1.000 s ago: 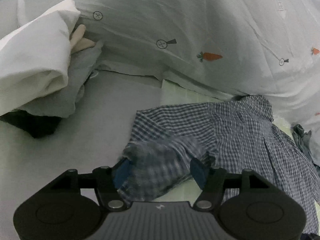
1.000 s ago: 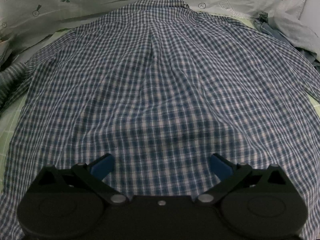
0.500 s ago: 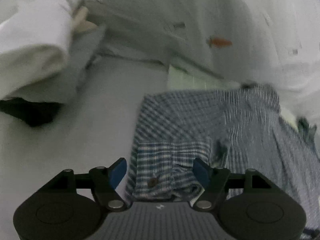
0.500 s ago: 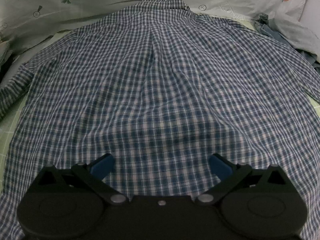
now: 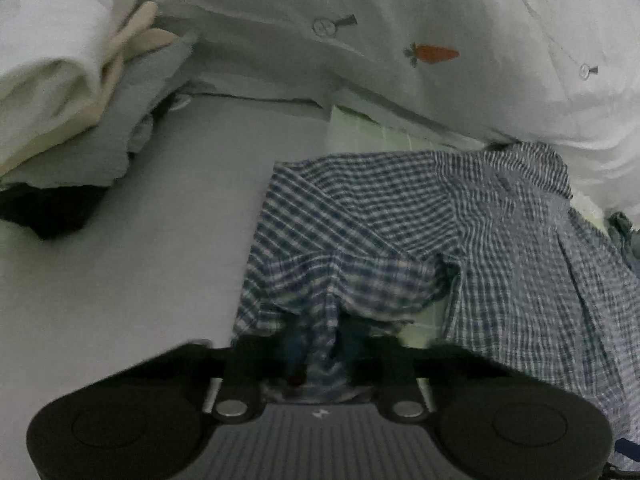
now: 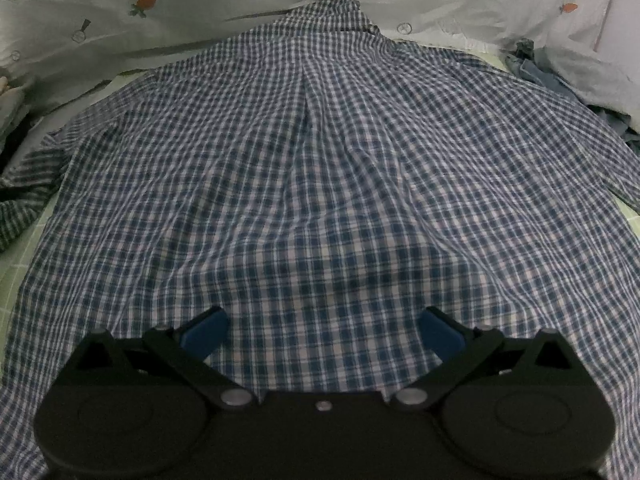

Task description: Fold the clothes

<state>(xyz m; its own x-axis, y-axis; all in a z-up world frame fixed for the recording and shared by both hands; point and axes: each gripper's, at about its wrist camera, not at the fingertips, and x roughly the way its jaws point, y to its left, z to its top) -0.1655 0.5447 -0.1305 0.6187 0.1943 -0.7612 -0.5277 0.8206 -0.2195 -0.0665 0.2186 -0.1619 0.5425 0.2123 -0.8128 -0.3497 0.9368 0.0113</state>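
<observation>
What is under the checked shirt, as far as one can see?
Around the shirt a pale green checked sheet shows at its edges, so the shirt lies on that. What is under its middle stays covered. The left gripper has just closed on the sleeve.

From my right tool I look down over the checked shirt, spread back-up with its collar at the far end, lying on the green gridded sheet. My blue fingers stand wide apart above the shirt's near hem, nothing between them. A white quilt printed with carrots lies beyond the collar. A crumpled blue-grey garment sits at the far right.
</observation>
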